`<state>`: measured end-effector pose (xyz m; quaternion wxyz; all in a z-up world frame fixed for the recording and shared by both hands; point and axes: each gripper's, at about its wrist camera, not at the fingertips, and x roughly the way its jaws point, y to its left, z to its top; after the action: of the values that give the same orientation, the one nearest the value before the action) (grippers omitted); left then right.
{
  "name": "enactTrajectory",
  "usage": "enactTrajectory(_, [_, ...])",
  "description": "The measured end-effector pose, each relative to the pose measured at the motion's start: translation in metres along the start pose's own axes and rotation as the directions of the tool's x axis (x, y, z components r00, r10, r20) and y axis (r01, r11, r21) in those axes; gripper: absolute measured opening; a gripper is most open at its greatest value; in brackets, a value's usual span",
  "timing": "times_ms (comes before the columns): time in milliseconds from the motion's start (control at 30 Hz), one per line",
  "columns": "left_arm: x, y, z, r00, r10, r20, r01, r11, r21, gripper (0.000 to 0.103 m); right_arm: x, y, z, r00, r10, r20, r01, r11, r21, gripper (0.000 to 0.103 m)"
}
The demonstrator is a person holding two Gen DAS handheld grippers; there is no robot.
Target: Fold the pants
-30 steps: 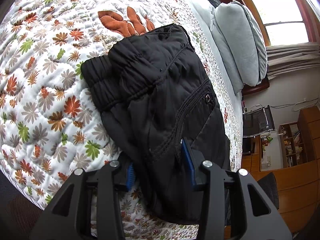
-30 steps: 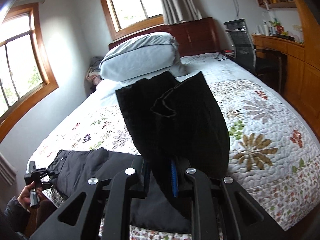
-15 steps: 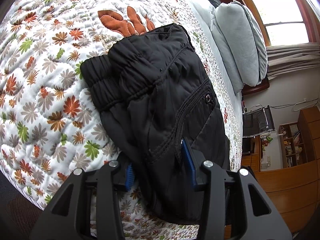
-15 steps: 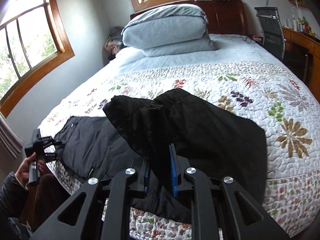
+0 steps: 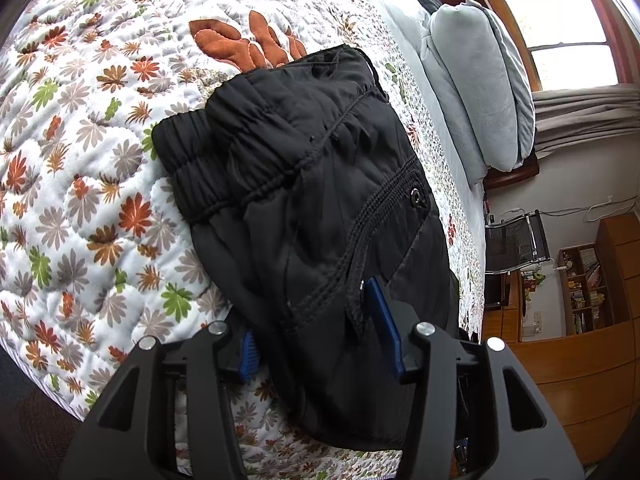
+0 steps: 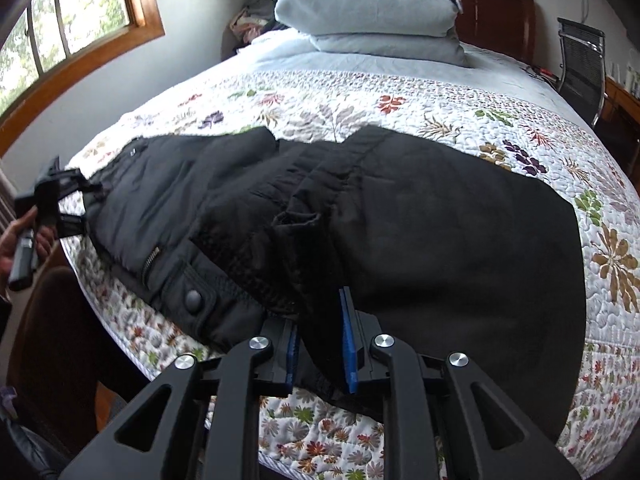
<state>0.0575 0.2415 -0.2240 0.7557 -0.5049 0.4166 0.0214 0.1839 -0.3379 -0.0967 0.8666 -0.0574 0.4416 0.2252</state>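
Note:
Black pants (image 5: pixel 300 184) lie on the flowered quilt (image 5: pixel 80 160), elastic waistband (image 5: pixel 208 168) toward the left. My left gripper (image 5: pixel 316 320) straddles their near edge; its jaws are opening, the blue pads (image 5: pixel 384 320) drawing away from the cloth between them. In the right wrist view the pants (image 6: pixel 440 240) lie folded over on themselves across the bed. My right gripper (image 6: pixel 320 320) sits low at the fold's near edge, jaws opening, with cloth loose between its pads (image 6: pixel 348 340). At the far left a hand (image 6: pixel 16 240) holds the left gripper (image 6: pixel 52 196).
Stacked grey pillows (image 6: pixel 368 4) lie at the head of the bed by a dark wooden headboard (image 6: pixel 496 20). An office chair (image 6: pixel 582 60) and wooden shelves (image 5: pixel 580 288) stand to the right. The quilt's near edge (image 6: pixel 360 452) drops off just below my right gripper.
My right gripper came down and laid the lifted end of the pants flat over the rest, then its jaws parted a little. The left gripper stayed put and widened.

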Motion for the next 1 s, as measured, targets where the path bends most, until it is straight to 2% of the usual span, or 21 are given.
enactTrajectory(100, [0.002, -0.003, 0.001, 1.0, 0.003, 0.0, -0.003, 1.0, 0.004, 0.051, 0.004, 0.006, -0.005, 1.0, -0.006, -0.022, 0.005, 0.999, -0.041, 0.034])
enactTrajectory(133, [0.003, -0.005, 0.001, 1.0, 0.004, -0.001, -0.004, 1.0, 0.005, 0.051, 0.003, 0.009, -0.005, 1.0, -0.005, -0.027, 0.004, 0.998, -0.055, 0.039])
enactTrajectory(167, [0.004, -0.006, 0.001, 1.0, 0.004, -0.003, -0.004, 1.0, 0.006, 0.052, 0.002, 0.01, -0.006, 1.0, 0.001, -0.031, -0.002, 0.998, -0.062, 0.05])
enactTrajectory(233, [0.005, -0.006, 0.002, 1.0, 0.004, -0.003, -0.004, 1.0, 0.006, 0.053, -0.004, 0.014, -0.005, 0.998, 0.051, -0.03, -0.053, 0.997, -0.054, 0.061])
enactTrajectory(300, [0.007, -0.009, 0.003, 1.0, 0.003, -0.004, -0.003, 1.0, 0.009, 0.054, -0.014, 0.016, -0.002, 0.997, 0.08, 0.005, -0.08, 0.996, -0.044, 0.061])
enactTrajectory(367, [0.008, -0.011, 0.005, 1.0, 0.002, -0.005, -0.002, 1.0, 0.014, 0.057, -0.022, 0.019, 0.003, 0.998, 0.049, 0.035, -0.048, 0.998, -0.051, 0.061])
enactTrajectory(500, [0.012, -0.018, 0.008, 1.0, 0.003, -0.005, -0.003, 1.0, 0.019, 0.061, -0.018, 0.027, 0.008, 0.999, 0.026, 0.027, -0.023, 0.993, -0.114, 0.061])
enactTrajectory(567, [0.014, -0.021, 0.01, 1.0, 0.002, -0.002, -0.001, 1.0, 0.017, 0.063, -0.009, 0.03, 0.008, 1.0, -0.004, 0.002, 0.004, 0.99, -0.143, 0.042])
enactTrajectory(667, [0.016, -0.02, 0.012, 1.0, -0.012, 0.005, 0.012, 1.0, 0.003, 0.065, 0.001, 0.027, 0.005, 1.0, 0.02, -0.017, -0.022, 0.994, -0.106, 0.028])
enactTrajectory(733, [0.016, -0.02, 0.012, 0.999, -0.041, 0.015, 0.041, 0.999, -0.007, 0.065, 0.003, 0.025, 0.004, 0.999, 0.033, -0.018, -0.035, 0.995, -0.093, 0.026])
enactTrajectory(867, [0.017, -0.019, 0.014, 0.999, -0.048, 0.013, 0.048, 0.999, 0.005, 0.064, 0.005, 0.028, 0.001, 0.999, 0.036, -0.038, -0.04, 0.992, -0.121, 0.026])
enactTrajectory(933, [0.018, -0.018, 0.015, 0.999, -0.051, 0.015, 0.051, 0.999, -0.003, 0.062, 0.004, 0.027, 0.002, 0.997, 0.059, -0.043, -0.064, 0.992, -0.111, 0.034])
enactTrajectory(1000, [0.018, -0.013, 0.016, 0.998, -0.06, 0.022, 0.061, 0.998, -0.025, 0.051, -0.004, 0.024, 0.003, 0.995, 0.099, -0.022, -0.1, 0.991, -0.083, 0.038])
